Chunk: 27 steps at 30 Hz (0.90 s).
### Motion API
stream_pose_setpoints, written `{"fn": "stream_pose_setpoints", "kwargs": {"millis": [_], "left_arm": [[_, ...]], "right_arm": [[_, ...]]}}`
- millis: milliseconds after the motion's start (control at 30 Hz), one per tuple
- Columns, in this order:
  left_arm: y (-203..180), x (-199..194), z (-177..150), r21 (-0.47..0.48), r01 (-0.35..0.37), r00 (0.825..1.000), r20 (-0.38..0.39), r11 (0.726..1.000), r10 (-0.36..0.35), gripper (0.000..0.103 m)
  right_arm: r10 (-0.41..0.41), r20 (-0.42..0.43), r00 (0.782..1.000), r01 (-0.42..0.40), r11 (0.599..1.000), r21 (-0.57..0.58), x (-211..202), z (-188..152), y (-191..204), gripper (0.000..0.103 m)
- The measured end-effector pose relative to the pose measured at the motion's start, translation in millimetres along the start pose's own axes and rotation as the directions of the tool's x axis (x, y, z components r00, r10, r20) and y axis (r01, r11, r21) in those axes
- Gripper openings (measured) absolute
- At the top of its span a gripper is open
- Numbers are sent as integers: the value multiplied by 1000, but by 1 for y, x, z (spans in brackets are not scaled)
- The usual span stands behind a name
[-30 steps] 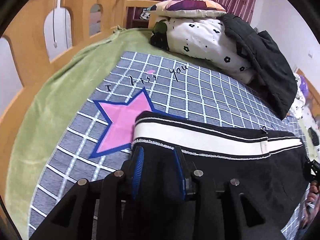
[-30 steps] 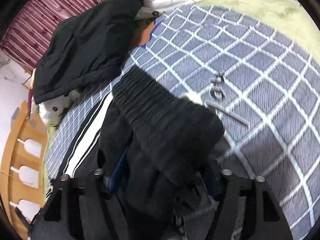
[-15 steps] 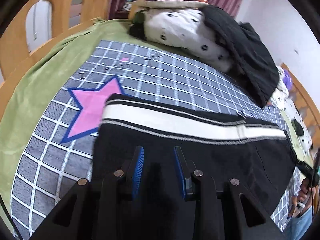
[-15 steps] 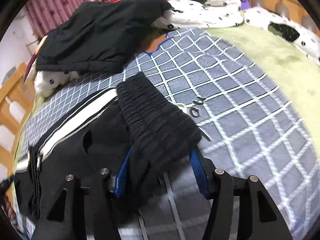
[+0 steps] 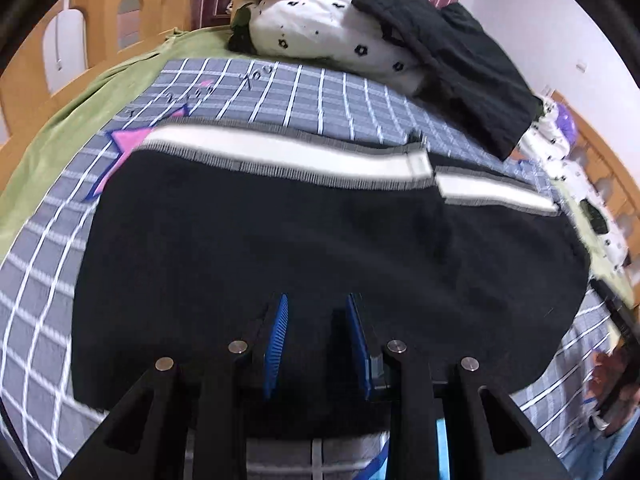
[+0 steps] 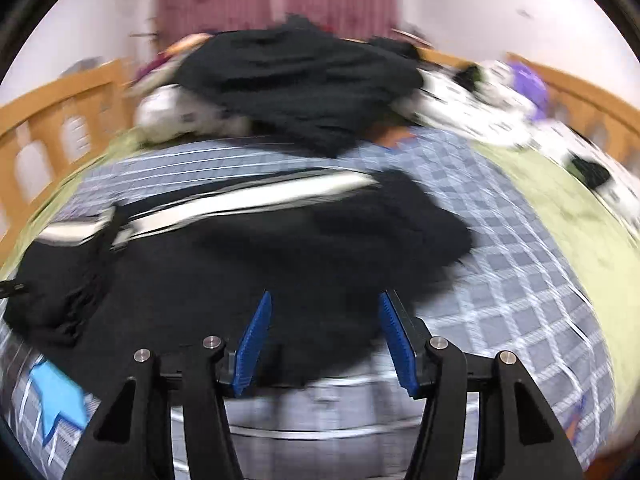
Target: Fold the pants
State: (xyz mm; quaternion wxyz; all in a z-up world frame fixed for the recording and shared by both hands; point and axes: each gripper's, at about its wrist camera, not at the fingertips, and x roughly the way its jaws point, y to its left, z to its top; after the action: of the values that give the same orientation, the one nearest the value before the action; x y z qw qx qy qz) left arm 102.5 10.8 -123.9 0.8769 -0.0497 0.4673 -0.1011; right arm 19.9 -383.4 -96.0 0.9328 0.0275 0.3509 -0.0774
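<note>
Black pants (image 5: 320, 240) with a white side stripe (image 5: 280, 154) lie folded flat on the grey checked blanket (image 5: 304, 92). My left gripper (image 5: 316, 312) is open above the near edge of the pants, its blue pads apart with nothing between them. In the right wrist view the same pants (image 6: 248, 264) lie spread out, blurred by motion. My right gripper (image 6: 324, 312) is open wide over their near edge and holds nothing.
A black jacket (image 5: 452, 60) lies on white spotted bedding (image 5: 332, 40) at the head of the bed. A wooden bed rail (image 5: 80, 40) runs along the left and a rail (image 6: 580, 92) along the right. Green sheet (image 6: 560, 208) borders the blanket.
Both grippers have let go of the pants and drawn back. The right gripper released the waistband it held; the pants now lie flat. The right view is swinging.
</note>
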Motion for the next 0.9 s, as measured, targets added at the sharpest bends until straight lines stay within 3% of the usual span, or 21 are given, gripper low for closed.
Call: {"fn": "stream_pose_setpoints", "kwargs": {"millis": [100,233,333,400,533,667,833,867,900], "left_arm": [[-2,-9,-17,33,-31,999,40,999,29,29],[11,-38,-24,15,-61,992,114,998,59,29],[43,-67,-27,-107,-68,977,196,992,88,29],[67,-80,-28,-184,-50,970,226,982,91,29],[108,-77,-27,-254,-80,980,159,964,123,29],[133,-53,-38,-291,3,999,36,957,8,29],[137,-55,-36,-284,16,999,51,959,-1,29],[136,-53,-35,-276,6,999,45,961,7,29],[135,-53,-34,-273,-1,999,41,962,12,29]], "right_arm": [[75,37,997,-74,997,-21,-2,0,33,55],[257,-77,963,-259,966,-12,17,-11,71,55],[248,-202,948,-271,958,-94,40,-35,99,54],[205,-195,959,-235,961,-147,43,-43,106,54],[249,-183,951,-268,960,-84,32,-27,104,51],[301,-147,942,-318,941,-115,18,-9,128,51],[420,-121,899,-430,901,-66,16,7,166,51],[424,-121,898,-433,899,-63,19,10,177,49],[411,-132,902,-422,904,-69,25,10,186,36]]}}
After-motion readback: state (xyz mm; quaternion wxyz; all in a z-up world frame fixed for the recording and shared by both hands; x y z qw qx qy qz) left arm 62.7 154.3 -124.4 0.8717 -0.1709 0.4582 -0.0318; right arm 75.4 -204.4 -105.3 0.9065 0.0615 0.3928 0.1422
